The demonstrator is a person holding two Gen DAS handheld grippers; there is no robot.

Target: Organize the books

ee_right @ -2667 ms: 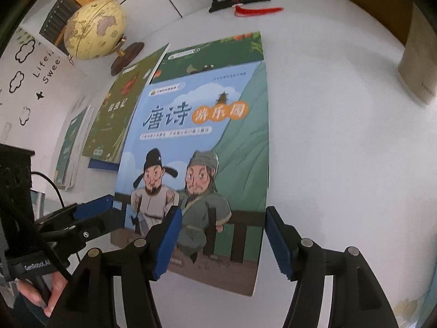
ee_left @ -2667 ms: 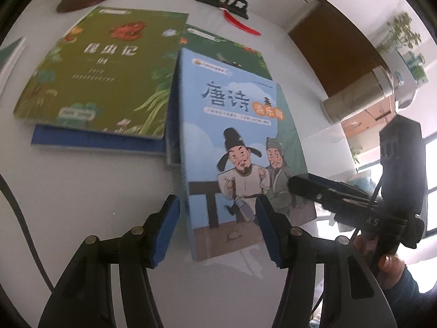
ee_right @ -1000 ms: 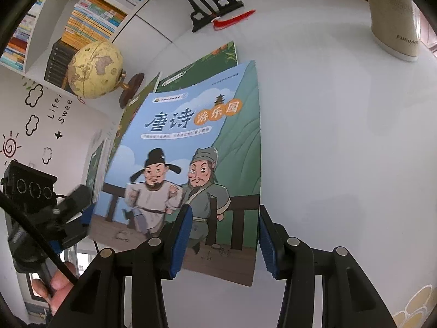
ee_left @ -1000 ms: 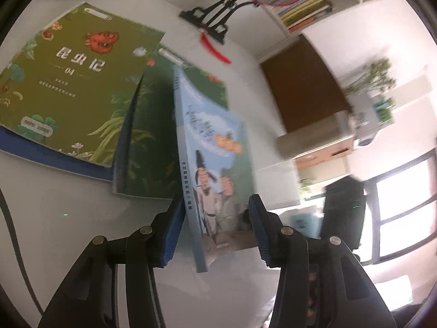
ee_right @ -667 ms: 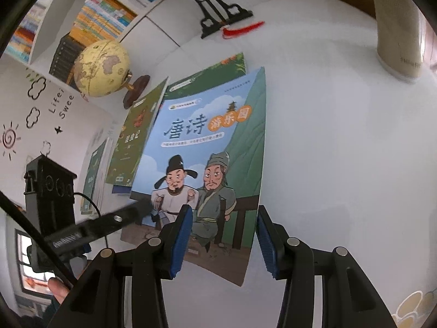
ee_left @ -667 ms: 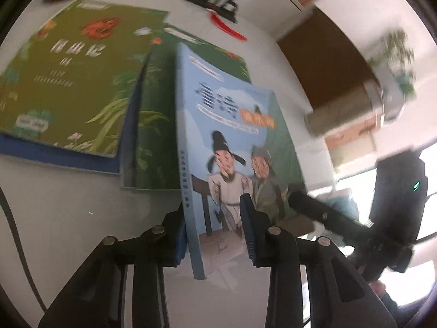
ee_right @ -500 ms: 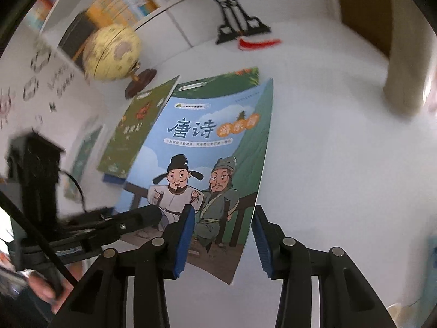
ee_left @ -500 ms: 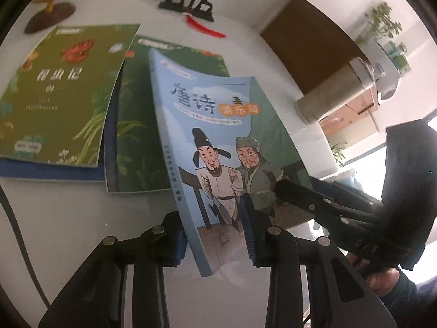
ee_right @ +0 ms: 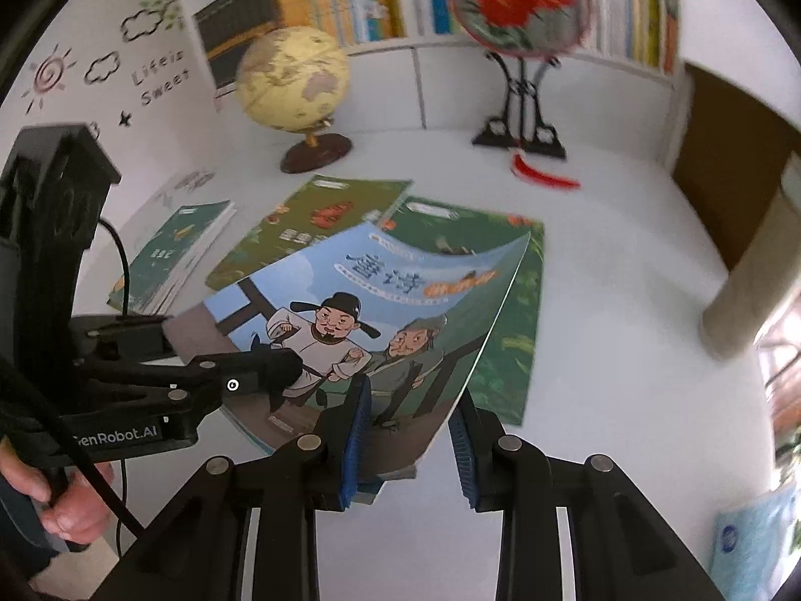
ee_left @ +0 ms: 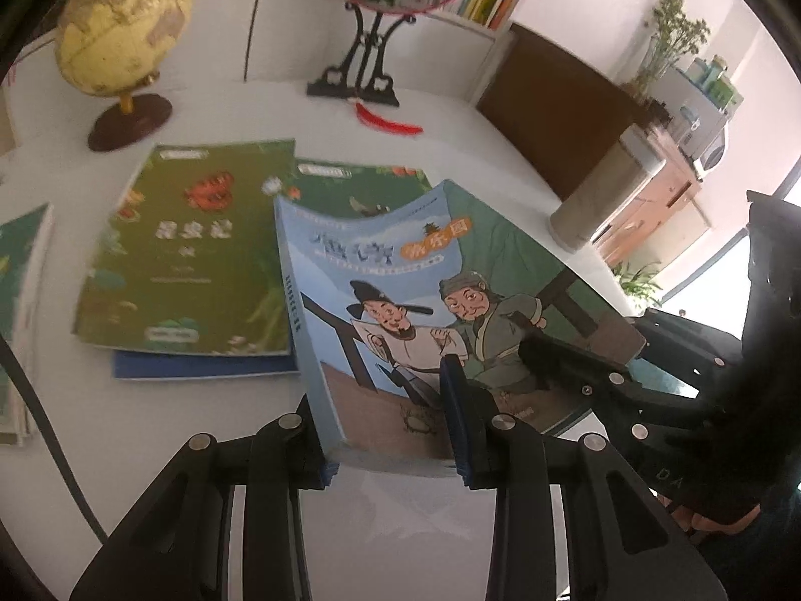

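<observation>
The blue picture book (ee_left: 400, 310) with two cartoon figures on its cover is lifted off the white table (ee_left: 150, 451) by its near edge, tilted, its far end curling over the dark green book (ee_right: 515, 350) beneath. The left gripper (ee_left: 385, 425) is clamped on the book's near spine corner, one pad under it and one on the cover. The right gripper (ee_right: 408, 430) takes the opposite near corner — its jaws are closing, the page edge between them and the blue pads pressing on it.

The left wrist view alone shows the book's pale blue spine, the blue book (ee_left: 200, 365) lying under the olive green book (ee_left: 190, 250), and, off to the right, a brown cabinet with a beige cylinder (ee_left: 601, 200) on the table edge and potted plants by a window. The right wrist view alone shows a thumb and fingers (ee_right: 65, 506) wrapped around the left gripper's handle, a wall with cloud drawings and the words "Life is Sweet", and a stack of green books (ee_right: 175, 250) at the far left.

Both views take in the yellow globe (ee_right: 293, 82) on its dark base, the round red-flowered fan (ee_right: 520, 5) on a black stand with a red tassel — and a shelf of colourful books behind.
</observation>
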